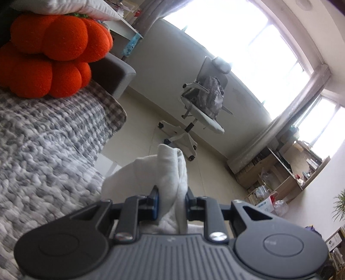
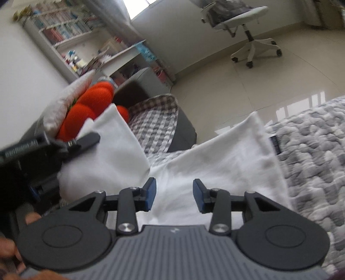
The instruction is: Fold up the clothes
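One white garment (image 2: 215, 159) in play, lying across the grey checked bedspread (image 2: 312, 150) near the bed edge, with one part lifted off it. Looks like a T-shirt or similar, but no collar or hem is clear enough to confirm.

Left gripper (image 1: 171, 202) is pinching a bunched wad of that white fabric between its blue pads (image 1: 155, 199). Cloth stands up in a peak above the fingers, so the grip is on gathered layers, not a single edge. In the right wrist view the same gripper (image 2: 71, 144) sits up and to the left with a flap of cloth hanging from it, probably a sleeve or corner raised so it can be carried over the body of the garment.

Right gripper (image 2: 174, 195) is spread, nothing between the pads, hovering just over the flat white panel (likely positioned to pin it or take a second corner; can't tell if it touches the cloth).

Small dark label (image 2: 275, 145) shows at the garment's right edge.

Hard to read:
- Near part of the garment is hidden under both gripper bodies.
- How many layers the left gripper holds is not visible.
- Right wrist view is motion-blurred on the left side.
- Bare fingers (image 2: 32, 217) at the lower left are cut by the frame.

Surroundings: orange plush cushion (image 1: 49, 56) stacked under a white pillow (image 1: 75, 7) at the bed's far end, office chair (image 1: 202, 107) with something grey draped on it, bookshelf (image 2: 62, 30) on the wall.
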The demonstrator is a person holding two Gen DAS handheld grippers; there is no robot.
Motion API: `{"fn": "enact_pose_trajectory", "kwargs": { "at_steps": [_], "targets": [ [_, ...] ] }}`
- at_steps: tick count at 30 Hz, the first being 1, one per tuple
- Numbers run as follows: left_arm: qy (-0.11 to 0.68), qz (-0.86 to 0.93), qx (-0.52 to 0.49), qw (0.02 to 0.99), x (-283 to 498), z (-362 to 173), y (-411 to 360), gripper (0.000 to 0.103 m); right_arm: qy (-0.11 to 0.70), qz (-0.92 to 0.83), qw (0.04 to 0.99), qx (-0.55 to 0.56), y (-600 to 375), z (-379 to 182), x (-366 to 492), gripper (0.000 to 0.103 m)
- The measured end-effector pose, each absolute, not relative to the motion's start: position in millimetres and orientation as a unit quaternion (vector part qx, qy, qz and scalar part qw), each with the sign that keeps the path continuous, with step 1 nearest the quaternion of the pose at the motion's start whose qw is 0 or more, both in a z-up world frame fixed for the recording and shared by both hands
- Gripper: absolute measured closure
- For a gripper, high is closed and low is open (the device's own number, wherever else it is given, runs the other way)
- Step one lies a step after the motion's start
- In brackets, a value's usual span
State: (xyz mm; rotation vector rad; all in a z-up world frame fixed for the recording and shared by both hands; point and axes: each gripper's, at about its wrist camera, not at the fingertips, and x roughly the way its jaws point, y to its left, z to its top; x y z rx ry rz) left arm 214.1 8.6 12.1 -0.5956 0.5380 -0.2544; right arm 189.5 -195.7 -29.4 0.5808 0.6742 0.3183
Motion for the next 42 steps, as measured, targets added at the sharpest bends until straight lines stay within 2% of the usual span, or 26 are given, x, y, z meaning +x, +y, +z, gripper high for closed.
{"fn": "enact_pose_trajectory", "kwargs": {
  "at_steps": [11,16,19,22,35,42],
  "targets": [
    [0.295,-0.142,-0.248,0.912,215.6,-5.6,-36.6,0.08,0.322,0.139,0.854,0.385,-233.6,-41.2,196.2,0.06],
    [0.319,-0.154,-0.239,0.904,220.5,-18.6,-48.8,0.079,0.317,0.124,0.837,0.428,-248.8,-47.9,194.8,0.052],
    [0.331,-0.164,-0.244,0.897,224.9,-24.2,-50.7,0.074,0.317,0.121,0.828,0.446,-256.1,-52.0,194.1,0.052],
    [0.348,-0.189,-0.28,0.874,231.6,-30.2,-45.2,0.074,0.315,0.123,0.819,0.464,-262.0,-54.6,194.2,0.052],
    [0.338,-0.194,-0.3,0.87,220.0,-21.5,-21.5,0.073,0.317,0.13,0.824,0.452,-260.2,-46.7,192.7,0.051],
    [0.342,-0.164,-0.215,0.9,217.7,-13.5,-9.7,0.073,0.34,0.125,0.844,0.396,-239.8,-36.3,194.0,0.05]
  ]
}}
